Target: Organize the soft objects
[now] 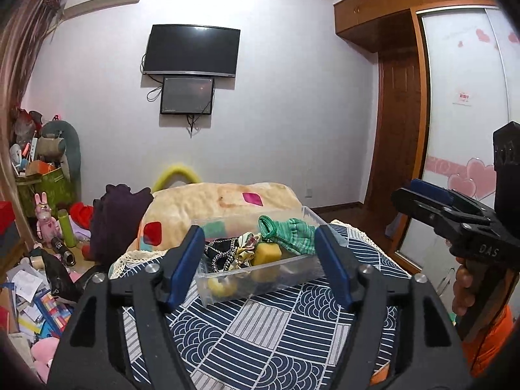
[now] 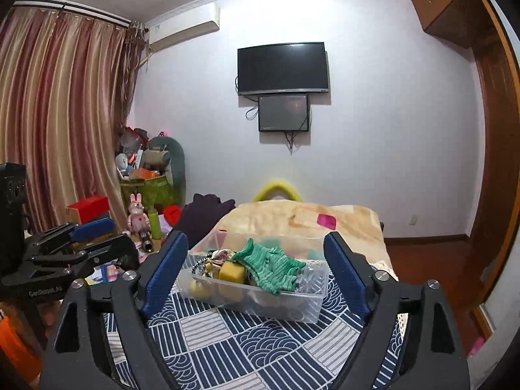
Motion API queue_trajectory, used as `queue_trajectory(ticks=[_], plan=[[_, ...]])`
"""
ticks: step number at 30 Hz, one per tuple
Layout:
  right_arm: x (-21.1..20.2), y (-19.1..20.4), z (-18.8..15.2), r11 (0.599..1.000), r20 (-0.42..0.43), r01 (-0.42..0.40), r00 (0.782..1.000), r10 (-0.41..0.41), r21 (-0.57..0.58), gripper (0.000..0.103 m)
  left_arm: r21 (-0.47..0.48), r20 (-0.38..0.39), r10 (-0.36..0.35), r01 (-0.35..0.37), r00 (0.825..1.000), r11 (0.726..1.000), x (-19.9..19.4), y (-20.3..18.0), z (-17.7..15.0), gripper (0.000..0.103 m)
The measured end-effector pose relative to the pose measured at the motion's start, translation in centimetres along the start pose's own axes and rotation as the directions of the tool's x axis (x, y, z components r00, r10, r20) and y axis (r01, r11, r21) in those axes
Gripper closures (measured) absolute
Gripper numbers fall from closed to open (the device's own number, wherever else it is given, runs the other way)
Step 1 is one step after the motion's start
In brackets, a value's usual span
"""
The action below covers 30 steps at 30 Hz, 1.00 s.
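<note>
Nearest, the left gripper [image 1: 260,260] and the right gripper [image 2: 256,273] each hang above the blue-and-white patterned bedspread [image 2: 260,341] with their blue-padded jaws spread wide apart and nothing between them. Just ahead, a clear plastic box [image 2: 253,305] sits on that bedspread, holding a crumpled green striped knit cloth [image 2: 273,268] draped on top, a yellow sponge block [image 2: 231,273], a patterned scrunchie [image 1: 243,250] and a black-and-white cord [image 1: 222,255]. Beyond it lie a cream blanket [image 2: 292,217] and a dark purple garment [image 1: 117,217], with two black screens [image 2: 282,68] on the far wall.
</note>
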State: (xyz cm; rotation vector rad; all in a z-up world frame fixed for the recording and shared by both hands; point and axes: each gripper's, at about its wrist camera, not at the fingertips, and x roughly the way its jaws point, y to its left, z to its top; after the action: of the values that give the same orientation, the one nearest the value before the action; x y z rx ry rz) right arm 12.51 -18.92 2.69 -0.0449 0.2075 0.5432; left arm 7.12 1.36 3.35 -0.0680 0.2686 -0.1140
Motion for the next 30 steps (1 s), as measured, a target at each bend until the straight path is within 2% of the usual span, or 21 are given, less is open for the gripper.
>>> queue_trajectory(ticks=[1,3,6,8,30], plan=[[-0.3,0.1,-0.2,1.0,0.007,-0.001,1.0,0.001,0.002,0.011,-0.001,0.002,-0.002,0.002,1.0,1.0,-0.1,0.0,0.0,0.028],[-0.6,0.4,-0.3,1.0,0.02,0.008,1.0,-0.008,-0.003,0.002,0.0,0.012,0.006,-0.006,1.0,1.0,-0.3,0.0,-0.2,0.018],[-0.9,0.8,-0.5,0.999,0.038,0.029,0.999,-0.028,-0.019,0.0,0.0,0.039,0.027,-0.027,0.999,1.0,-0.8,0.0,-0.5,0.006],[-0.8,1.0,-0.5,0.999,0.038,0.025,0.999,-0.024,-0.022,0.0,0.003,0.045,0.03,-0.031,0.999,1.0,-1.0,-0.2,-0.6,0.003],[-1.6,1.3,-0.9,1.0,0.041,0.022,0.999,-0.022,-0.015,0.0,0.009,0.063,0.045,-0.046,0.997,0.999,-1.6,-0.3,-1.2,0.0]])
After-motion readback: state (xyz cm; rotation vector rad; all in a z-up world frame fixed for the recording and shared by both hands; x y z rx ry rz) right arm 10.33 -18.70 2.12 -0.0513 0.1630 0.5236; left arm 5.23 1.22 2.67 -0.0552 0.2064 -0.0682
